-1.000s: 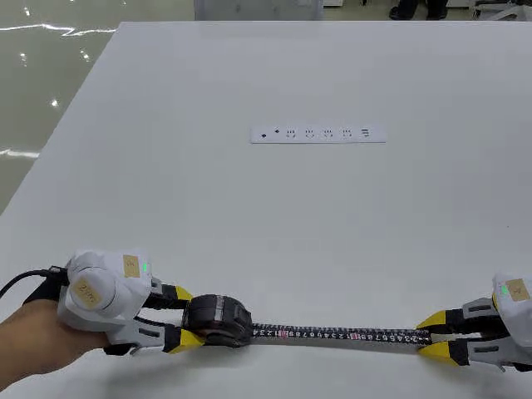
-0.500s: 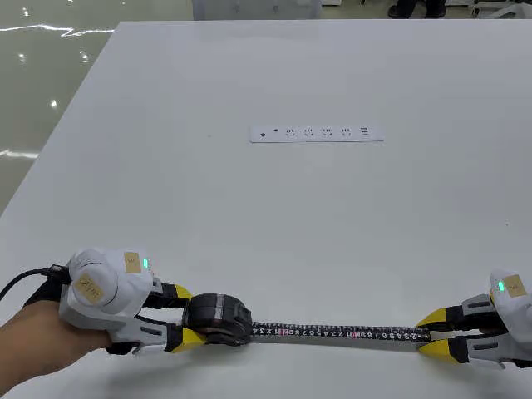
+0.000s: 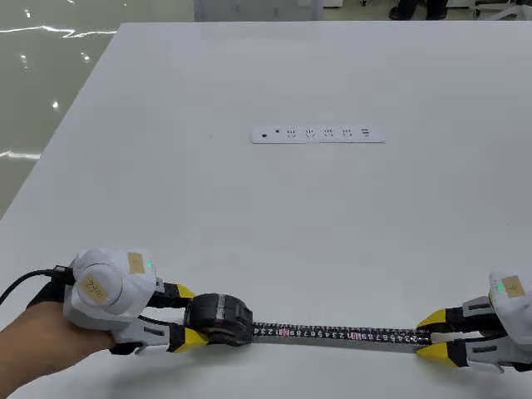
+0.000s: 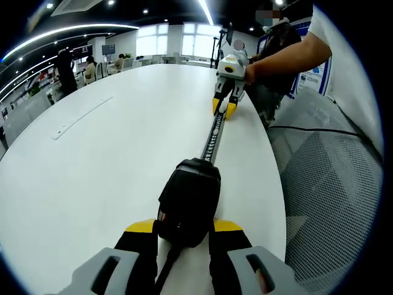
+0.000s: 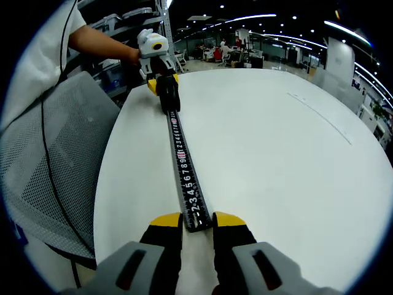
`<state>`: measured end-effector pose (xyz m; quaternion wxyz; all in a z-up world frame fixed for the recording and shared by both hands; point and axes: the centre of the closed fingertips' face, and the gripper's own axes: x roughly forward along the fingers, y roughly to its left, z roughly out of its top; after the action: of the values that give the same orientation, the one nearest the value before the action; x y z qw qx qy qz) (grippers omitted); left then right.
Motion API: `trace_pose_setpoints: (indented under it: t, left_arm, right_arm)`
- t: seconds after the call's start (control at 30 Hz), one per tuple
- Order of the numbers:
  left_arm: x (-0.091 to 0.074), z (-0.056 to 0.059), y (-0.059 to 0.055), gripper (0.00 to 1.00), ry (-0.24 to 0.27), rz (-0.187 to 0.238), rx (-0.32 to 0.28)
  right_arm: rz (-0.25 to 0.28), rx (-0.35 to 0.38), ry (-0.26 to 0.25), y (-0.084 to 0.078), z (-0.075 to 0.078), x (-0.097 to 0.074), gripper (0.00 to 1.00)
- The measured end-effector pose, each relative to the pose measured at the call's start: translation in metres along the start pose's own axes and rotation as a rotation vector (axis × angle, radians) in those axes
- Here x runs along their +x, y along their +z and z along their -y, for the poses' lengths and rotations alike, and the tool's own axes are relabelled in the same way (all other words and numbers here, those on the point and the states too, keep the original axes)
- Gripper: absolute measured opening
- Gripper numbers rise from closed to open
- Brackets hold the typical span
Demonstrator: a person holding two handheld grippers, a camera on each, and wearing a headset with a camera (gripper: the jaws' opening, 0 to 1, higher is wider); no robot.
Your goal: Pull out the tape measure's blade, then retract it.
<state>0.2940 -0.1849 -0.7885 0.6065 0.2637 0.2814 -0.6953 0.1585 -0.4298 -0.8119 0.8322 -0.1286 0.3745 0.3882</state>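
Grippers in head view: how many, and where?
2. Left gripper at bottom left, shut on the case; right gripper at bottom right, shut on the blade end.

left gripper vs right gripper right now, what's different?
Left gripper clamps the black case; right gripper pinches the blade's end. Left gripper's jaws stand wide around the case; right gripper's sit closer together. Both lie low on the table, facing each other.

Black tape measure [image 3: 218, 319], blade [image 3: 341, 335] extended flat
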Motion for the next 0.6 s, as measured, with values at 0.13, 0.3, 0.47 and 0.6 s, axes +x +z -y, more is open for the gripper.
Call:
trace_pose_setpoints:
  t: [0.13,0.3,0.47,0.6]
  left_arm:
    - [-0.0007,-0.0016,0.0038,0.33,0.011,0.024,0.012]
    - [-0.0013,-0.0015,0.0046,0.36,0.009,0.027,0.008]
    - [-0.0053,-0.003,0.0077,0.41,0.021,0.046,-0.009]
    - [-0.0072,-0.0023,0.0061,0.43,0.026,0.041,-0.033]
  right_arm:
    - [-0.004,0.008,-0.004,-0.0006,-0.0003,-0.0016,0.23]
    - [0.02,0.021,-0.018,0.0048,0.002,-0.0039,0.31]
    - [0.017,0.033,-0.026,0.007,0.0002,-0.0045,0.39]
    - [0.002,0.053,-0.04,0.0054,0.0022,-0.006,0.47]
